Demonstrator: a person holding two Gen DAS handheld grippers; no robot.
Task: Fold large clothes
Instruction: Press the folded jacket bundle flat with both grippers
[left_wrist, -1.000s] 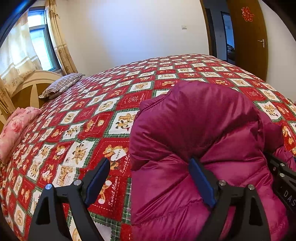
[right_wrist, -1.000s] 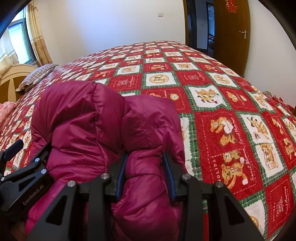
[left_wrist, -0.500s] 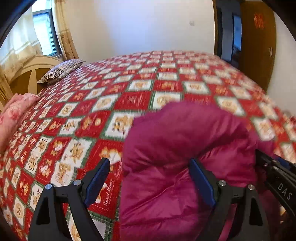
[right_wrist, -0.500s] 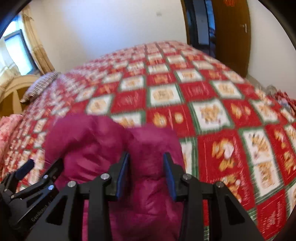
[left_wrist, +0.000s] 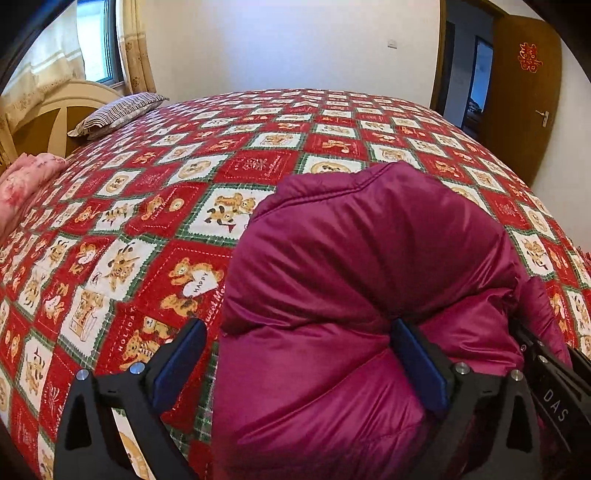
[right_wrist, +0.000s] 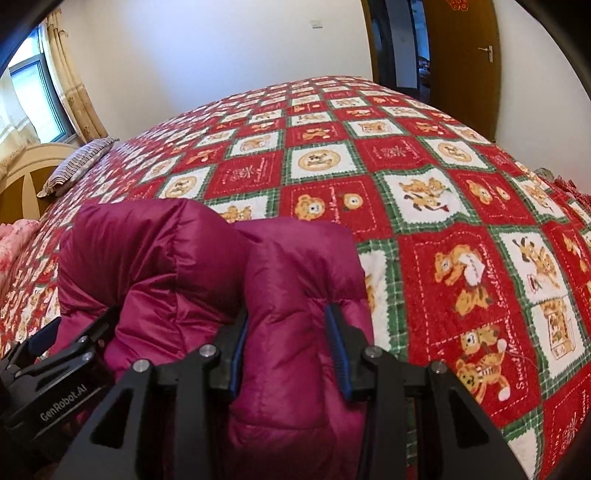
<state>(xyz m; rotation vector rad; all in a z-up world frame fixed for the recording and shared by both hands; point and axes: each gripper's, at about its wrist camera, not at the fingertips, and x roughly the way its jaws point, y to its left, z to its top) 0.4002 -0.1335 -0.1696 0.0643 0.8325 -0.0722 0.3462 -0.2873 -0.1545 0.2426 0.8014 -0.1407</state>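
My left gripper (left_wrist: 297, 363) stands spread wide, its jaws having just been opening. The magenta puffer jacket (left_wrist: 362, 295) bulges into the gap between them: my right-hand blue pad (left_wrist: 419, 365) lies against a crease in the padding, while the left-hand pad (left_wrist: 177, 360) is clear of the cloth, over the bedspread (left_wrist: 236, 170). So this gripper no longer clamps the jacket.

My right gripper (right_wrist: 288, 354) is partly closed and pinches a thick fold of the same jacket (right_wrist: 295, 295); both blue pads sink into the quilted fabric on either side of the fold, at the lower centre of the right wrist view.

The jacket lies bunched on the bed, filling the lower right of the left wrist view and the lower left and centre of the right wrist view. It rests on a red, white and green checked bedspread printed with bears.

In the right wrist view my left gripper (right_wrist: 40, 339) shows at the lower left edge, against the jacket's side. A striped pillow (left_wrist: 118, 112) sits at the upper left by the cream headboard (left_wrist: 48, 110), with a pink floral quilt (left_wrist: 22, 181) below it at the left edge. A curtained window (left_wrist: 96, 40) is at the upper left and a brown door (left_wrist: 524, 92) at the upper right.
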